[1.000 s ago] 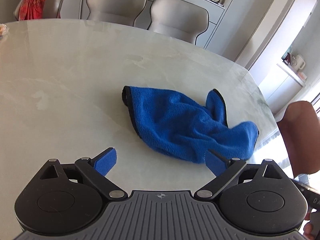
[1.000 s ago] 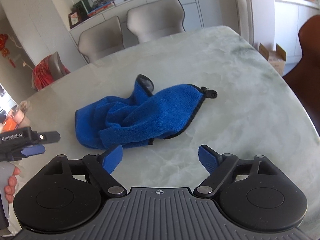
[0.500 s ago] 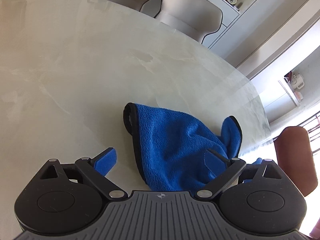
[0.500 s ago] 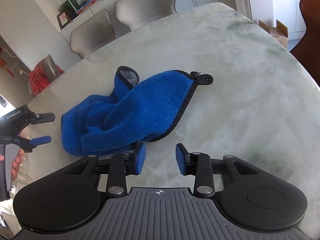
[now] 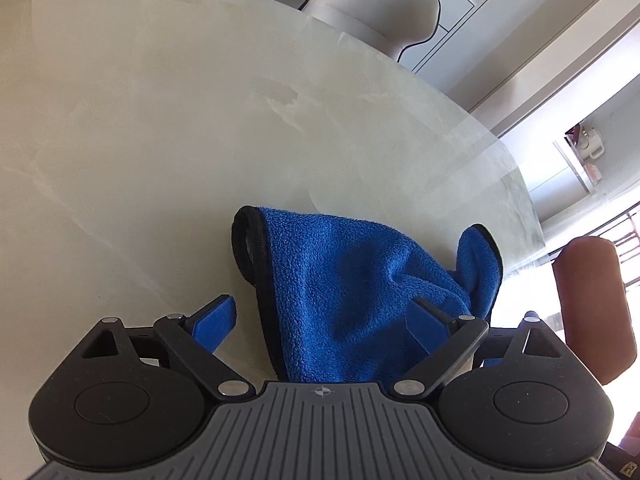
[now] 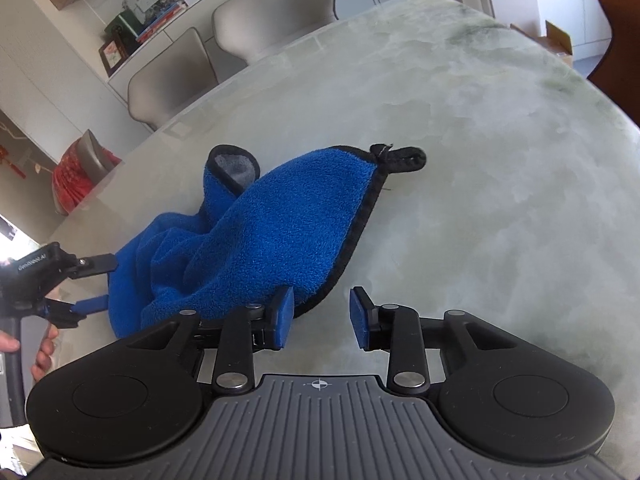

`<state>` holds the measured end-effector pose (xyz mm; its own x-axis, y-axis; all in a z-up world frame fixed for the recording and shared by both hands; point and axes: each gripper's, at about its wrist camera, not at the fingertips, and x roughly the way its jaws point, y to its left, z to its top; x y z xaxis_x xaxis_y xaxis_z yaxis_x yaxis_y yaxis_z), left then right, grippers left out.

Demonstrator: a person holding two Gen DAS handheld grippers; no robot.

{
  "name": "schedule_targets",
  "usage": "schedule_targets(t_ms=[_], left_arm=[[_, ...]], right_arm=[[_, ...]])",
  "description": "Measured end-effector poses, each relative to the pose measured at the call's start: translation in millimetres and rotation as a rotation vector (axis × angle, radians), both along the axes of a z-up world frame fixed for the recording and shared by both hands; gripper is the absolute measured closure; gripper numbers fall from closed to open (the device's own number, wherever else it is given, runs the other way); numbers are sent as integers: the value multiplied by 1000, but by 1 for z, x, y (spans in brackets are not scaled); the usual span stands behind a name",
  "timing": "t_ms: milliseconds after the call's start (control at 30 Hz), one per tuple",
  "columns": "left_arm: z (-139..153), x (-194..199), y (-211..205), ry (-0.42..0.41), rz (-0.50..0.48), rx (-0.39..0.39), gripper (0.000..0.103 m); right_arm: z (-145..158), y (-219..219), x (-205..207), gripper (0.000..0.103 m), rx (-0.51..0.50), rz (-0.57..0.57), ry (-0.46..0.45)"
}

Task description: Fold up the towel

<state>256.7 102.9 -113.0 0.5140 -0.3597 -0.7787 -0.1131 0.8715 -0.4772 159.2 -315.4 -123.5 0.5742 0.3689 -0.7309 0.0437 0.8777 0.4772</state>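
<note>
Fingers point(image 5: 216, 322) of the left gripper point(image 5: 320, 326) are standing spread wide, straddling the near end of the blue towel point(image 5: 352, 300), with cloth lying between the blue pads but not pinched. Seen from the right wrist, the left gripper point(image 6: 94, 282) is reaching in at the towel's point(image 6: 272, 236) far-left end, a hand point(image 6: 42, 354) wrapping its handle. Fingers point(image 6: 285, 316) of the right gripper point(image 6: 322, 316) are sitting partly parted with a narrow gap between them, gripping nothing; one pad is lying just beside the towel's black-trimmed edge, over bare stone. That towel is lying crumpled in a loose heap on the pale marbled bench point(image 6: 500, 184), one corner curling upward and showing grey backing, a black hanging loop point(image 6: 400, 156) resting flat at another corner. Grey chairs point(image 6: 276, 12) are standing along the bench's far side.
</note>
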Motion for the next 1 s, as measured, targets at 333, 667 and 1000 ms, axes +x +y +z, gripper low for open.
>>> schedule_targets(t_ms=[333, 667, 1000], left_arm=[[2, 10, -12, -35, -77, -17, 45], [54, -3, -5, -228, -60, -75, 85], [100, -28, 8, -325, -60, -54, 85]], right_arm=[[29, 3, 2, 86, 43, 28, -125], [79, -1, 1, 94, 104, 56, -285], [120, -24, 6, 94, 94, 1, -364]])
